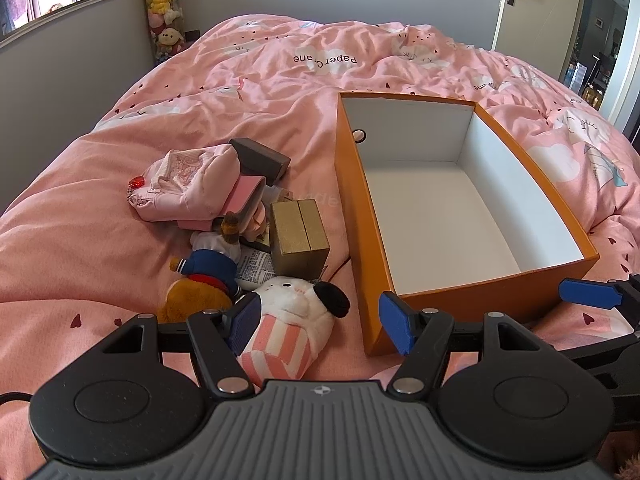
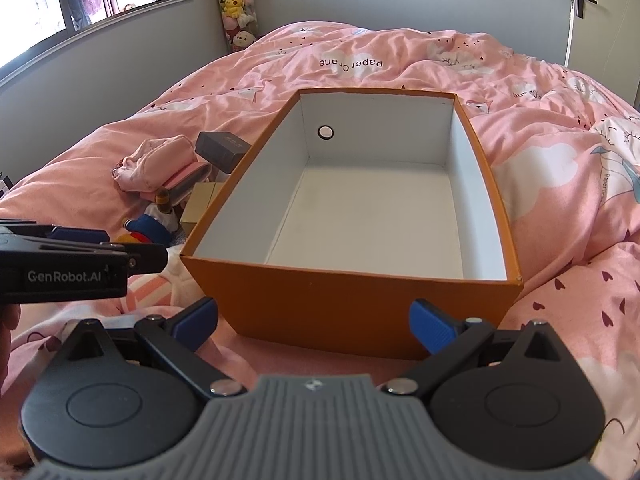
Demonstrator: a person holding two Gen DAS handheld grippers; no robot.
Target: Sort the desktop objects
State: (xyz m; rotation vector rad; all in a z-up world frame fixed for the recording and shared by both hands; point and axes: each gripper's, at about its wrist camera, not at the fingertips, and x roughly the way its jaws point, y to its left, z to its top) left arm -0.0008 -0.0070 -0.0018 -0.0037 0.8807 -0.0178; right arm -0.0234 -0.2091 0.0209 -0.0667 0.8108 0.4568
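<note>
An orange box (image 1: 356, 216) with a white inside lies open and holds nothing on the pink bed; it also shows in the right wrist view (image 2: 352, 304). Left of it is a pile: a white plush with pink stripes (image 1: 288, 320), a gold box (image 1: 298, 242), a dark grey box (image 1: 262, 158), a pink pouch (image 1: 188, 184) and a blue-and-orange plush (image 1: 204, 276). My left gripper (image 1: 322, 326) is open, its left finger beside the striped plush, not closed on it. My right gripper (image 2: 316, 322) is open in front of the orange box's near wall.
The pink quilt (image 1: 260, 72) is rumpled and covers the whole bed. A column of plush toys (image 1: 164, 8) stands in the far corner by the window. A door (image 1: 532, 4) is at the far right. The left gripper's body (image 2: 72, 268) shows at the right wrist view's left edge.
</note>
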